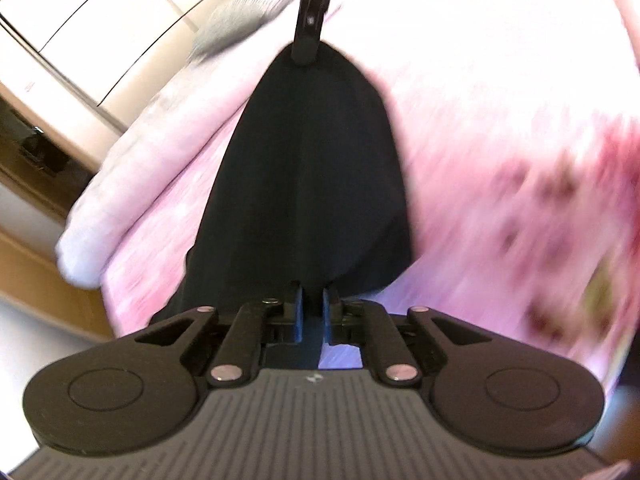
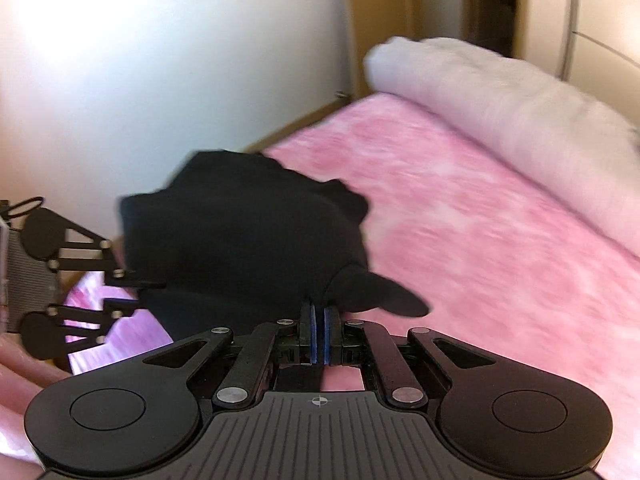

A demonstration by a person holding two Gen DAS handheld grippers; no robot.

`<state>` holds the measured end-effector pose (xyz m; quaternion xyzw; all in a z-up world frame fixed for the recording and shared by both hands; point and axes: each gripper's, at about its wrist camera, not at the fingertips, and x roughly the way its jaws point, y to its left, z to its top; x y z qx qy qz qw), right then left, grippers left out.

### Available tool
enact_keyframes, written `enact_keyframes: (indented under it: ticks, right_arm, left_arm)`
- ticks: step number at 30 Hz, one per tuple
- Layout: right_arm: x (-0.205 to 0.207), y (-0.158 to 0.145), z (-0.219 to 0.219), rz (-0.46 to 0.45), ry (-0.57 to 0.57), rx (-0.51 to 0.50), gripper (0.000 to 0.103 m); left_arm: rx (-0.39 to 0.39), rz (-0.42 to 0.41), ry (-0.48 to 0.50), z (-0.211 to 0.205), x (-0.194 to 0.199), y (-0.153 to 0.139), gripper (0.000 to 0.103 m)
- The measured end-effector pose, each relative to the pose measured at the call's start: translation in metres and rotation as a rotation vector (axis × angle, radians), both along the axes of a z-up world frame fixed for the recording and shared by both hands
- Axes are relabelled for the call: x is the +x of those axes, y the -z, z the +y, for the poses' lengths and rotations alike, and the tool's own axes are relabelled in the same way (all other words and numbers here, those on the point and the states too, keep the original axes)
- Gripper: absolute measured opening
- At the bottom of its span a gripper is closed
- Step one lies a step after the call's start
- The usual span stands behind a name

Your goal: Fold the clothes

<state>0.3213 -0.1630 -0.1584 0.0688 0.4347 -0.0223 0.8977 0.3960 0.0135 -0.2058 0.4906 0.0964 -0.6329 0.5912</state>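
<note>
A black garment (image 1: 304,176) hangs stretched between my two grippers above the pink bedspread (image 1: 500,160). In the left wrist view my left gripper (image 1: 313,300) is shut on its near edge, and the right gripper (image 1: 306,50) pinches the far end at the top. In the right wrist view my right gripper (image 2: 319,314) is shut, its blue pads clamping a fold of the black garment (image 2: 248,232). The left gripper (image 2: 140,295) comes in from the left edge and grips the cloth's other side. The rest of the garment bunches and droops over the pink bedspread (image 2: 480,260).
A pale rolled blanket (image 2: 500,120) lies along the bed's far side, seen also as a blanket (image 1: 132,184) at the left. White wardrobe doors (image 1: 80,20) stand beyond it. A wooden bed frame (image 2: 296,124) meets a light wall (image 2: 160,80).
</note>
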Motion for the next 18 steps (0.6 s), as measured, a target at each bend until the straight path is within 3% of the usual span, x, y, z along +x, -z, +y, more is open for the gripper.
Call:
enact_keyframes:
  ticks: [5, 9, 13, 18]
  right_arm:
    - [-0.109, -0.008, -0.052, 0.100, 0.129, -0.025, 0.001]
    - [-0.186, 0.019, -0.089, 0.189, 0.202, 0.055, 0.001]
    - [-0.228, 0.039, -0.107, 0.244, 0.179, 0.082, 0.001]
    - [-0.247, 0.039, -0.129, 0.269, 0.201, 0.045, 0.002]
  left_arm:
    - [0.024, 0.186, 0.066, -0.051, -0.112, 0.004, 0.003]
    - [0.084, 0.277, -0.029, -0.074, -0.145, 0.020, 0.008]
    - [0.126, 0.260, -0.211, -0.076, -0.140, 0.026, 0.029]
    - [0.132, 0.121, -0.363, -0.083, -0.065, 0.028, 0.051]
